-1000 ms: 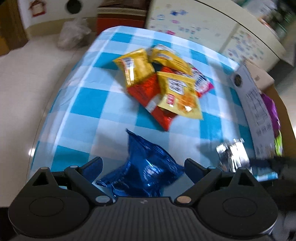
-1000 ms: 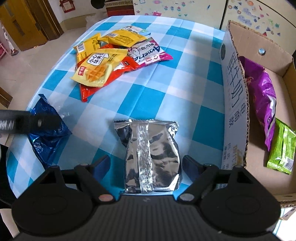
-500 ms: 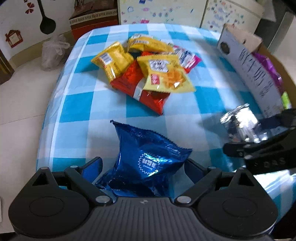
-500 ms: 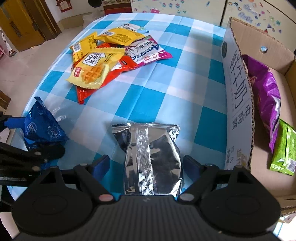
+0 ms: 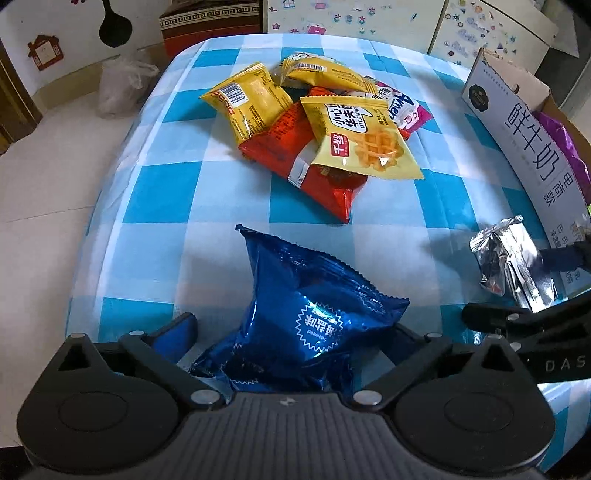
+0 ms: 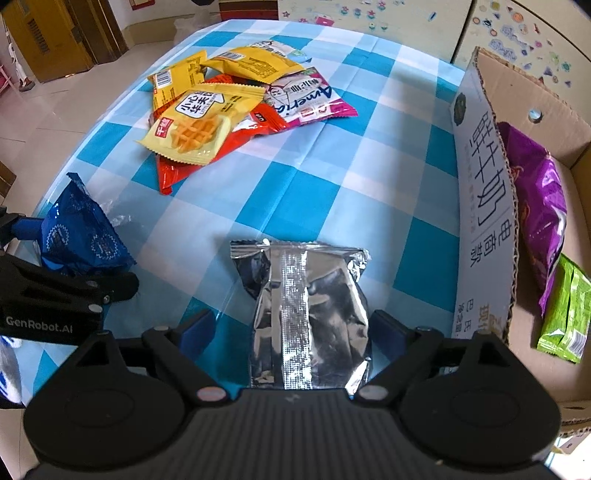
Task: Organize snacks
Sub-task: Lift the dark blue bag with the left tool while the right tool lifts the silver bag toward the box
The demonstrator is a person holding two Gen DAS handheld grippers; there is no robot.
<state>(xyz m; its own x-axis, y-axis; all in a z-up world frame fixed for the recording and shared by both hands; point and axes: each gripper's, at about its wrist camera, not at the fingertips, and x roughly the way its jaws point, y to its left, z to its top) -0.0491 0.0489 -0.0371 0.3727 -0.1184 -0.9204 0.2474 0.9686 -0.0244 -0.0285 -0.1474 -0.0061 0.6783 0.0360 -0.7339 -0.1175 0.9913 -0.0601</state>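
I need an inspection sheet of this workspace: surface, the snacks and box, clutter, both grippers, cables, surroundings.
Surface: blue-white checked tablecloth.
Job's things: blue packet and silver packet near the front edge; pile of yellow, red and pink packets farther back; cardboard box on the right holds a purple bag and a green packet.
Clutter: nothing seen.
Grippers: left gripper open around the blue packet; right gripper open around the silver packet.
Cables: nothing seen.
Surroundings: tiled floor, plastic bag, stickered cabinets.

A blue snack packet (image 5: 317, 314) sits between the spread fingers of the left gripper (image 5: 291, 332) near the table's (image 5: 192, 184) near edge. A pile of yellow and red packets (image 5: 314, 136) lies toward the far edge. A silver packet (image 5: 513, 258) lies at the right edge beside a cardboard box (image 5: 524, 147).
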